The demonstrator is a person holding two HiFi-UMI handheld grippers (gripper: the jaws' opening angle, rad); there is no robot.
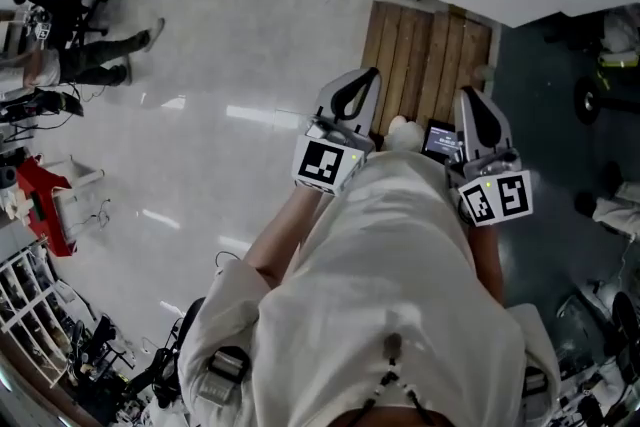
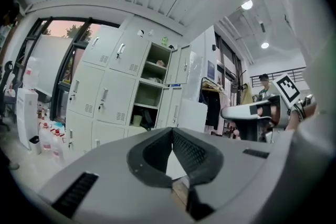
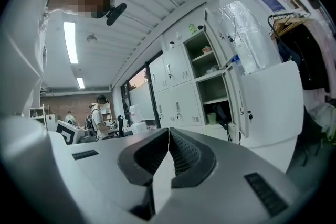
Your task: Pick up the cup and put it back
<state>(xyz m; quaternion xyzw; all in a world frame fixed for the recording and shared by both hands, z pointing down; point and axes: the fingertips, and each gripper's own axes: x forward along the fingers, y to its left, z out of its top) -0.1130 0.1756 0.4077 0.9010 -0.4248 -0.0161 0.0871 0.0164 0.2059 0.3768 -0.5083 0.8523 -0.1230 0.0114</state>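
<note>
Head view: left claw (image 1: 362, 83) and right claw (image 1: 472, 103), both shut and empty, held at the chest, well apart from the lockers (image 2: 105, 86) whose open compartment (image 2: 144, 107) holds what may be the cup (image 2: 137, 120); reaching in unopened would likely knock it over.

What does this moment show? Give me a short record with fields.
left gripper: jaws shut, nothing between them, held up near the chest
right gripper: jaws shut, nothing between them, held up beside the left
cup: not in either gripper; a small pale cup-like thing stands in an open locker compartment, too small to be sure
lockers: white, most doors closed, one column open
floor: wooden pallet just ahead of the person
task stage: no grasp under way
</note>
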